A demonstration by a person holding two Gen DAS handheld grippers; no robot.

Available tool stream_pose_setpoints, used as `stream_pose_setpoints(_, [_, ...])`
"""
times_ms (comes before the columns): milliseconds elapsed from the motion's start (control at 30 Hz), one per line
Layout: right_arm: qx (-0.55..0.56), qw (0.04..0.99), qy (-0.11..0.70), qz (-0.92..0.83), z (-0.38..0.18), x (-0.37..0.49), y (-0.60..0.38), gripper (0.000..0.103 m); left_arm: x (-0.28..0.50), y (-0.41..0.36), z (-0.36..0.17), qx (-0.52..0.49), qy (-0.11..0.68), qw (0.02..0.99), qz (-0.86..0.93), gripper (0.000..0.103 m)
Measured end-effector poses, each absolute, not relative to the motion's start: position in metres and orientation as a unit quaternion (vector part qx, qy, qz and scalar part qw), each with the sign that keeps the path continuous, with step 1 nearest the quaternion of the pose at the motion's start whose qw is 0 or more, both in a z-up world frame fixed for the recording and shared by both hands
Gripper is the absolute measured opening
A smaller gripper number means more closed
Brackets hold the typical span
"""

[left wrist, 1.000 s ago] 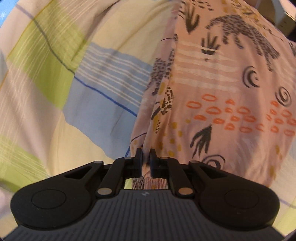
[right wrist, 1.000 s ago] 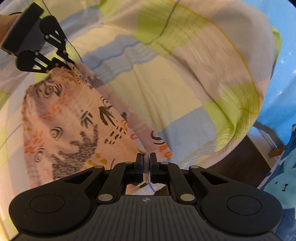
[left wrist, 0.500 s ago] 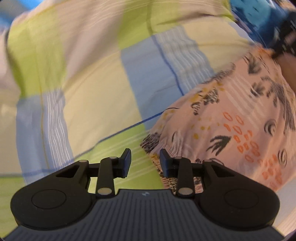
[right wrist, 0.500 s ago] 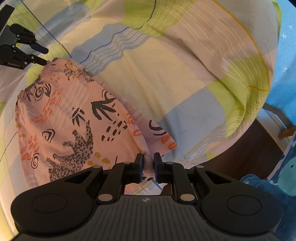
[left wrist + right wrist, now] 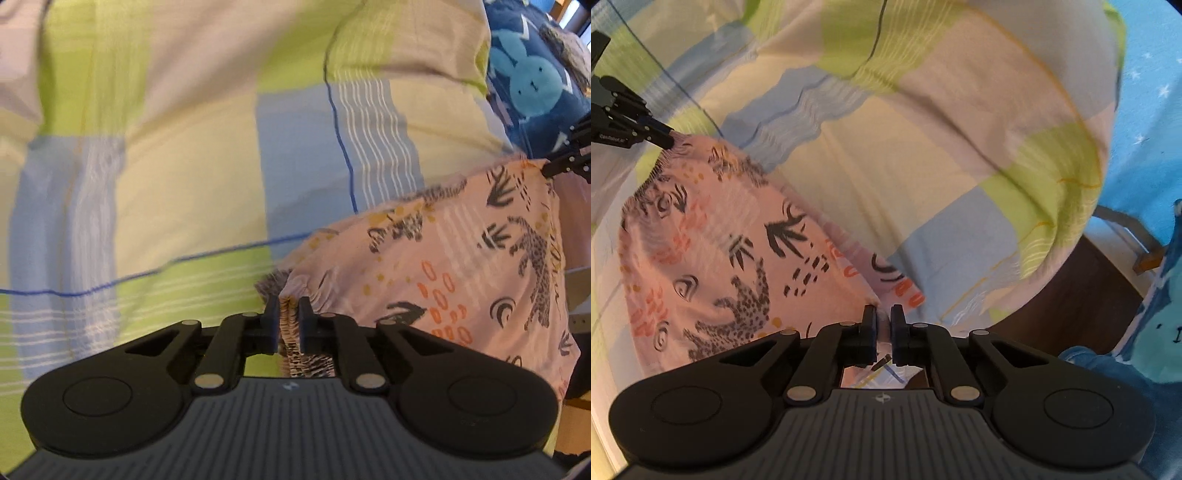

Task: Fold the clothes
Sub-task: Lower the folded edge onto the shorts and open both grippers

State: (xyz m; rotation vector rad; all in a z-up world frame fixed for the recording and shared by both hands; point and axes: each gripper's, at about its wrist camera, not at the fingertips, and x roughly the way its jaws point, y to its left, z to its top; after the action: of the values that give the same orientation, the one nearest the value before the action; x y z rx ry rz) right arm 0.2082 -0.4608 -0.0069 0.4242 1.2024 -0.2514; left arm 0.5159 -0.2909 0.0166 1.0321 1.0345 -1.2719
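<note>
Left gripper (image 5: 289, 317): jaws nearly closed, clamped on the gathered, striped edge of the garment (image 5: 461, 266). A band of bunched cloth fills the narrow gap between the pads. Seen from the right wrist, the same gripper (image 5: 666, 139) sits at the garment's far corner, its tips biting the ruffled hem, body angled down toward the cloth.

Right gripper (image 5: 882, 321): jaws nearly closed, pinching a thin fold of the garment's near corner; pink cloth shows between the pads. From the left wrist, only its tips (image 5: 550, 170) show, at the garment's far upper corner, touching the cloth; the rest is cut off by the frame edge.

Garment: pink, printed with leopards, dark leaves, orange ovals and swirls. It lies on the bedspread (image 5: 184, 166), held at two opposite corners, one by each gripper. The cloth between them curves loosely with soft wrinkles. A second layer with orange and dark marks (image 5: 897, 280) pokes out from under the near edge, just beside the right gripper.

Bedspread: checked in green, blue, cream, with thin blue lines; it surrounds the garment on the left and far sides.

Beyond the garment, at the bedspread's far edge, a dark blue fabric with a light blue rabbit (image 5: 532, 85). Hands not visible.
</note>
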Motion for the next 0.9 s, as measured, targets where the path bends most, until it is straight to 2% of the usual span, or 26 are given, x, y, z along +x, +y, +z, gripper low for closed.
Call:
stream_pose_setpoints(300, [0.191, 0.803, 0.551, -0.123, -0.016, 0.211, -0.471, 0.005, 0.518, -0.298, -0.004, 0.441, 0.437, 0.586, -0.521, 0.007])
stream_pose_setpoints(467, [0.2, 0.79, 0.562, -0.139, -0.03, 0.207, -0.486, 0.005, 0.515, -0.297, -0.005, 0.446, 0.435, 0.597, -0.505, 0.011])
stream_pose_setpoints(633, [0.224, 0.78, 0.558, -0.175, -0.026, 0.192, -0.503, 0.006, 0.51, -0.289, 0.013, 0.444, 0.427, 0.62, -0.485, 0.012])
stream_pose_setpoints(767, [0.23, 0.779, 0.56, -0.161, -0.013, 0.18, -0.497, 0.014, 0.498, -0.274, 0.036, 0.421, 0.428, 0.643, -0.476, 0.012])
stream_pose_setpoints(900, [0.227, 0.779, 0.571, -0.129, -0.003, 0.174, -0.477, 0.014, 0.47, -0.251, 0.053, 0.408, 0.424, 0.658, -0.47, 0.012])
